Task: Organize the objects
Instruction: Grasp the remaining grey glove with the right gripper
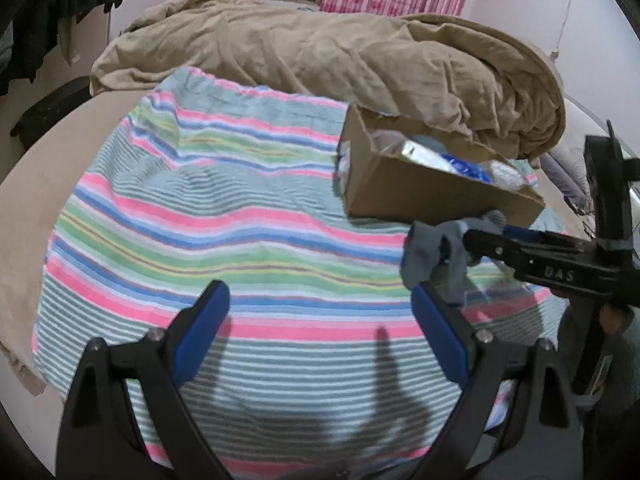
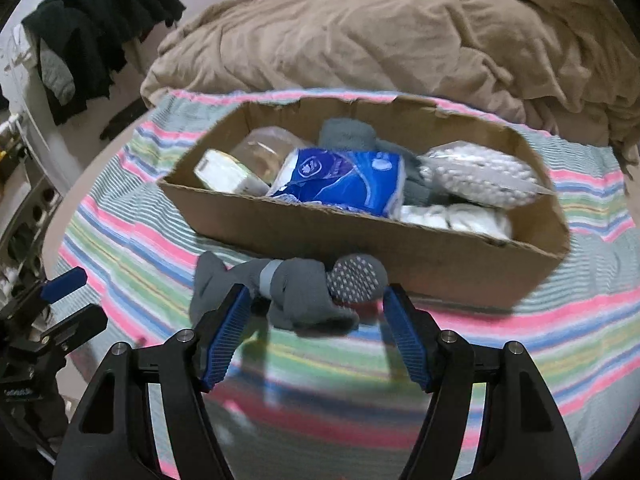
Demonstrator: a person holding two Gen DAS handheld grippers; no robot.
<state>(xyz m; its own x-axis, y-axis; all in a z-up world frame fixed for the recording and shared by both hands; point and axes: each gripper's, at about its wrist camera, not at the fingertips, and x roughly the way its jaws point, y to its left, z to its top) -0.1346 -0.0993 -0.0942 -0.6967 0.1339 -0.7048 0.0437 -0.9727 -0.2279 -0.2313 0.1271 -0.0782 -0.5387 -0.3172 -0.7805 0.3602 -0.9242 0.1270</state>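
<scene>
Right gripper (image 2: 314, 312) jaws spread wide, nothing clamped; a bunched grey sock (image 2: 296, 292) with white grip dots lies on the striped towel (image 2: 132, 248) just past the fingertips, between them, close to the near wall of the cardboard box (image 2: 360, 240). Box holds a blue tissue pack (image 2: 344, 180), a white bobbly bag (image 2: 480, 176), another grey sock (image 2: 348, 132), a white carton (image 2: 224, 174), white cloth (image 2: 456, 216). Left gripper (image 1: 320, 304) jaws also released and empty, hovering over the towel left of the sock. Tan blanket (image 1: 320, 52) heaped on the far side behind the box.
</scene>
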